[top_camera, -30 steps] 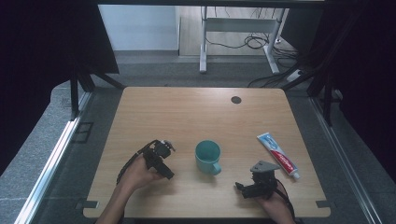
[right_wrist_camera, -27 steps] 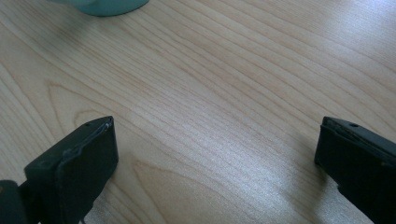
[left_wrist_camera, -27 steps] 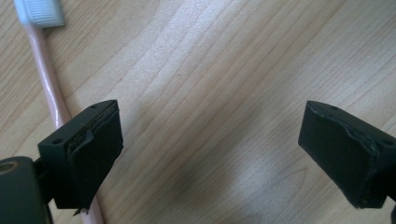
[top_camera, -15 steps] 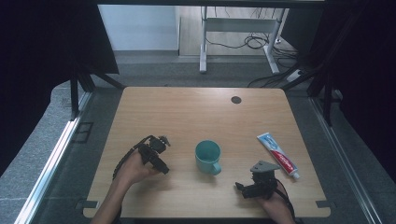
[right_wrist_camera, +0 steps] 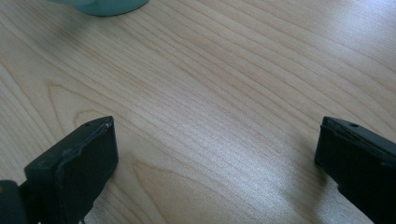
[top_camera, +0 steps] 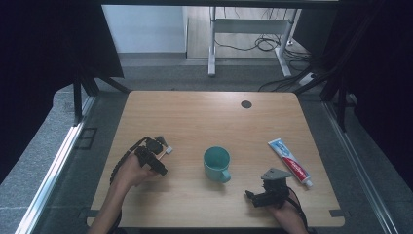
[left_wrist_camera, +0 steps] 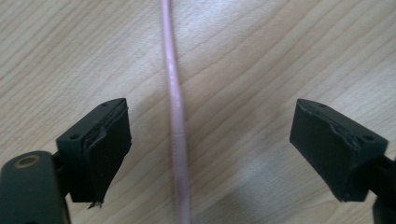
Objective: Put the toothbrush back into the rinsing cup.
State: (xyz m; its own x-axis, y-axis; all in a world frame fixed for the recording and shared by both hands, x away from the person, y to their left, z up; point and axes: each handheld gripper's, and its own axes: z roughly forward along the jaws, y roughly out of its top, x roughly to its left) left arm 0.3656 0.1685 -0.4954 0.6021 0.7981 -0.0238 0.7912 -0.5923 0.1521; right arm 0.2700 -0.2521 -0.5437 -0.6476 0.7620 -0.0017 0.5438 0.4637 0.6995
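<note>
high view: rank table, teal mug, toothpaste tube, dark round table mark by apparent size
Largest to smallest as they look in the high view:
1. Light wooden table
2. Teal ceramic mug and white, red and blue toothpaste tube: too alike to rank; tube longer, mug wider.
3. Small dark round mark

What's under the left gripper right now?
Under the left gripper, between its open jaws, a thin pink rod lies on the wooden table, untouched. Its ends run out of the left gripper view, and the gripper covers it in the high view.
</note>
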